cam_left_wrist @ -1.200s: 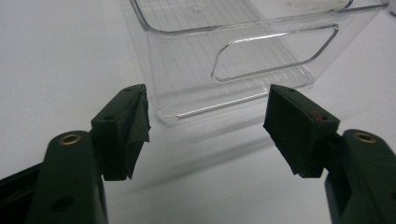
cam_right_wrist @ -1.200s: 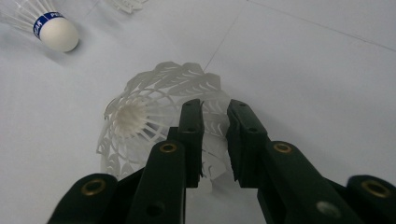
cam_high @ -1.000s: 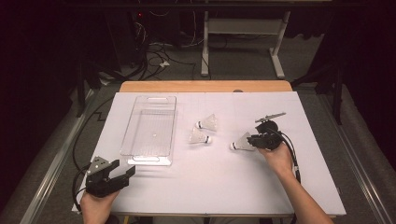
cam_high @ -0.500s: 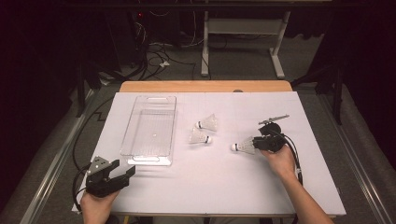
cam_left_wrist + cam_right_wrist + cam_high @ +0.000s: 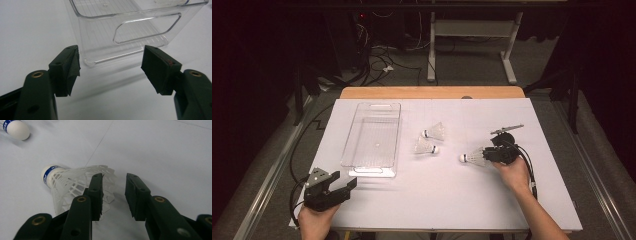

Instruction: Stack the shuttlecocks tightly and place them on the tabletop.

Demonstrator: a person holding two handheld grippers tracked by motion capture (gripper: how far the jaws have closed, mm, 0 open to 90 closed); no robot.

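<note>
Three shuttlecocks lie on the white surface (image 5: pixel 452 195). The nearest shuttlecock (image 5: pixel 473 158) sits right of centre in the high view, cork pointing left, skirt at the right claw (image 5: pixel 490 154). In the right gripper view, this claw's jaws have just been opening; they stand apart, one jaw over the skirt rim (image 5: pixel 100 180), no pad pressing it. Two other shuttlecocks (image 5: pixel 426 146) (image 5: pixel 435 132) lie at centre. The left claw (image 5: pixel 343 185), lower left, stands wide apart before the clear tray (image 5: pixel 373 170).
</note>
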